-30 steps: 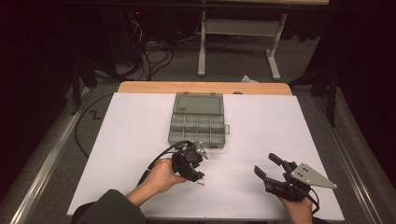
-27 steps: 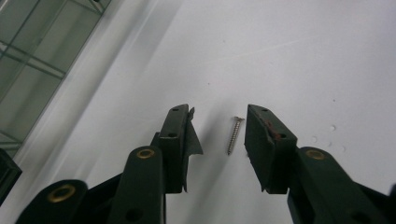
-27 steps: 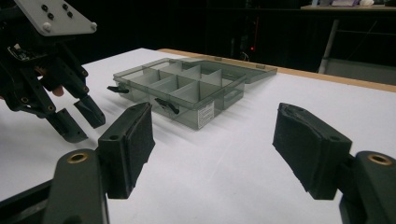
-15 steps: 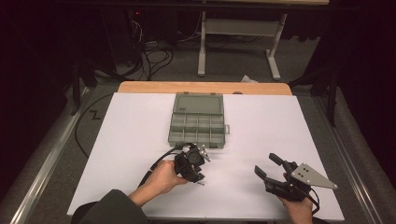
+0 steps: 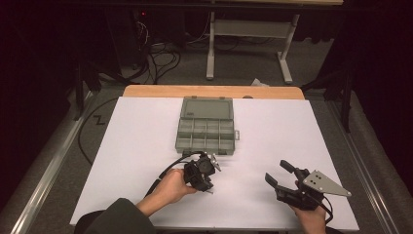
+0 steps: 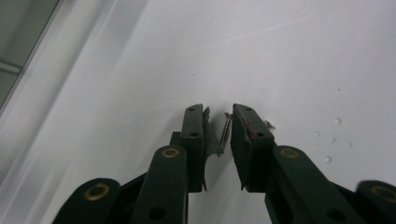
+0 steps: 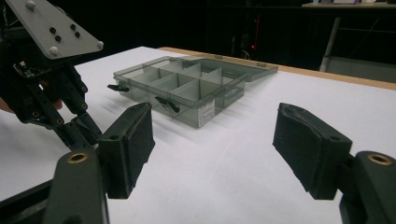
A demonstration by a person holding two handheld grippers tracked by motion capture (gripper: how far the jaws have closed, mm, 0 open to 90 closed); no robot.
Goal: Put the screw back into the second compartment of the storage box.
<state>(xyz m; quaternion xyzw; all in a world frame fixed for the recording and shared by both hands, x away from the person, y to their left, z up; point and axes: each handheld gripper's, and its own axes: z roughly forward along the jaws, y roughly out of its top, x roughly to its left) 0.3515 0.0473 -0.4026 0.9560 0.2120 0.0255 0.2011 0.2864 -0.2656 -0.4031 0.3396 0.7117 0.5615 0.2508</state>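
A small silver screw (image 6: 227,130) lies on the white sheet between the jaws of my left gripper (image 6: 218,116). The jaws have just been closing, and a narrow gap still shows beside the screw. A second screw (image 6: 269,124) lies just outside the right-hand jaw. From above, my left gripper (image 5: 209,189) points down at the sheet, in front of the grey compartment box (image 5: 207,129). My right gripper (image 5: 280,173) rests near the front edge, open, with nothing between its pads (image 7: 130,140). Its own view shows the box (image 7: 187,88) ahead and my left gripper (image 7: 84,130) at the left.
The box's lid lies open flat behind it, toward the wooden table edge (image 5: 214,91). A few tiny white specks (image 6: 336,121) dot the sheet to the right of the left jaws. A desk frame (image 5: 246,29) and cables stand on the floor beyond the table.
The left gripper's jaws have narrowed and the hand has dipped a little toward the sheet. The right gripper has kept still.
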